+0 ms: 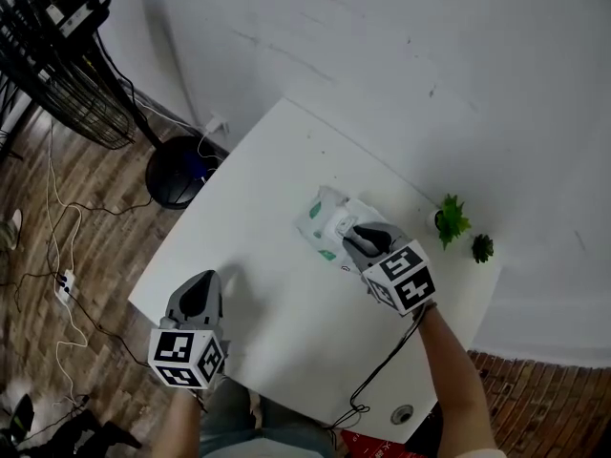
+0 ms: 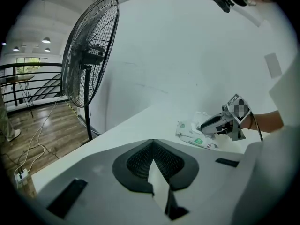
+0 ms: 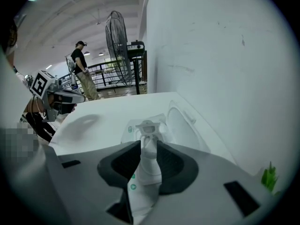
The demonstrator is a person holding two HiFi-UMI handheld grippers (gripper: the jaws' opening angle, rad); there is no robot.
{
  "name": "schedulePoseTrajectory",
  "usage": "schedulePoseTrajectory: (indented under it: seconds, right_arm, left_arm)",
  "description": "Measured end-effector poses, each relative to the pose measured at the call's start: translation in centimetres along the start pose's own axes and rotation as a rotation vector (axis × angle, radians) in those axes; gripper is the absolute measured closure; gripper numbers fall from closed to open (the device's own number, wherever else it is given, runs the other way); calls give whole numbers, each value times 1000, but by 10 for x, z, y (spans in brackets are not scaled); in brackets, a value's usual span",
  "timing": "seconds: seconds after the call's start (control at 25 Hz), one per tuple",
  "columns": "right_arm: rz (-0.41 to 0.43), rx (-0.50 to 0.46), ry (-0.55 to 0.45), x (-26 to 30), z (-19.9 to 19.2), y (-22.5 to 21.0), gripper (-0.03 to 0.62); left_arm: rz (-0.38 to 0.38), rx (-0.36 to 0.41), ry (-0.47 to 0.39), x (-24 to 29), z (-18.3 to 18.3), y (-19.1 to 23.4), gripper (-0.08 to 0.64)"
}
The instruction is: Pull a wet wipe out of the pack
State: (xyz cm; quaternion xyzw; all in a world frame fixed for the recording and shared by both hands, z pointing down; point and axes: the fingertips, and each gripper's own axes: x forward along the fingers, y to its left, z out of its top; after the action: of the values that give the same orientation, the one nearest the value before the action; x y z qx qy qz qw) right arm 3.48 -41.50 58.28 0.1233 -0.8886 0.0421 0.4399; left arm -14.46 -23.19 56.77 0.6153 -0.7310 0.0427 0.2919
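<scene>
A white wet wipe pack (image 1: 323,219) with green marks lies near the middle of the white table (image 1: 258,284), its lid (image 3: 182,123) flipped open. My right gripper (image 1: 361,239) sits over the pack's near end, shut on a wet wipe (image 3: 149,159). The wipe stands up out of the pack's opening (image 3: 147,126) and runs between the jaws. My left gripper (image 1: 197,294) hovers over the table's front left part, well apart from the pack, shut with nothing in it. In the left gripper view the pack (image 2: 193,136) and the right gripper (image 2: 212,124) show far ahead on the right.
Two small potted plants (image 1: 451,219) (image 1: 482,248) stand at the table's far right corner by the white wall. A large floor fan (image 1: 67,65) with a round base (image 1: 179,170) stands left of the table. Cables (image 1: 67,284) lie on the wooden floor. A person (image 3: 83,71) stands far off.
</scene>
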Motion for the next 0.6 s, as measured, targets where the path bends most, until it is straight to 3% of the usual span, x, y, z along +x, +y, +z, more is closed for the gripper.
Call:
schedulePoseTrajectory:
  seconds: [0.24,0.6]
  right_arm:
    - [-4,-20,39,7,-4,-1,482]
    - [46,44,107,15,-9,-2,491]
  left_arm:
    - [3,-5,4,-1,-2,1,558]
    - [5,-32,11,-2,-8,4,558]
